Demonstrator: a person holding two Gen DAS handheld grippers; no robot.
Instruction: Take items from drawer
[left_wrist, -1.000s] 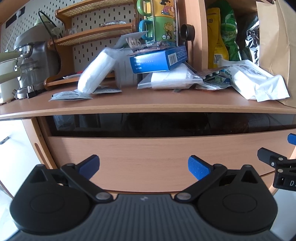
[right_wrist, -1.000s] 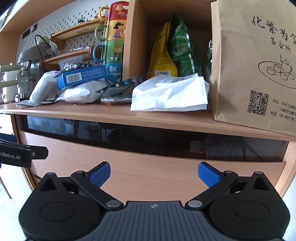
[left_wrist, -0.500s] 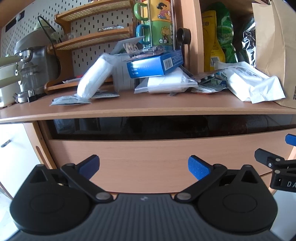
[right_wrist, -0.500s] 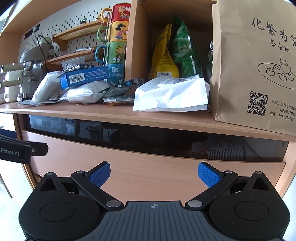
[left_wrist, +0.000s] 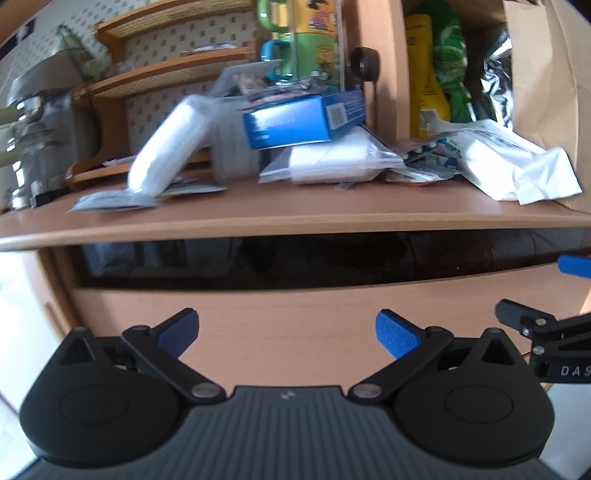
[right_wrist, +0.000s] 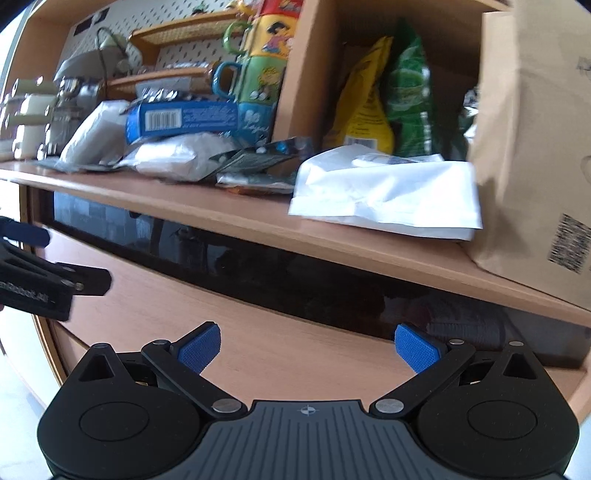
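Observation:
A wooden drawer front (left_wrist: 288, 317) (right_wrist: 266, 339) faces both cameras, under the wooden counter (left_wrist: 295, 218). A dark gap (left_wrist: 295, 258) shows above the front; its contents are too dark to tell, apart from a pale ribbed thing (right_wrist: 465, 317) at the right. My left gripper (left_wrist: 287, 328) is open and empty, close in front of the drawer front. My right gripper (right_wrist: 307, 345) is open and empty, also close to the drawer front, and shows at the right edge of the left wrist view (left_wrist: 546, 325).
On the counter lie a blue box (left_wrist: 306, 120), a white roll (left_wrist: 166, 151), white packets (right_wrist: 384, 192) and foil blister packs (right_wrist: 258, 158). A brown paper bag (right_wrist: 535, 140) stands at the right, snack bags (right_wrist: 384, 96) and stacked mugs (right_wrist: 266, 55) behind. A coffee machine (left_wrist: 40, 140) stands left.
Both grippers have moved closer to the drawer and a little lower. The right view has tilted and turned left. Both stay open.

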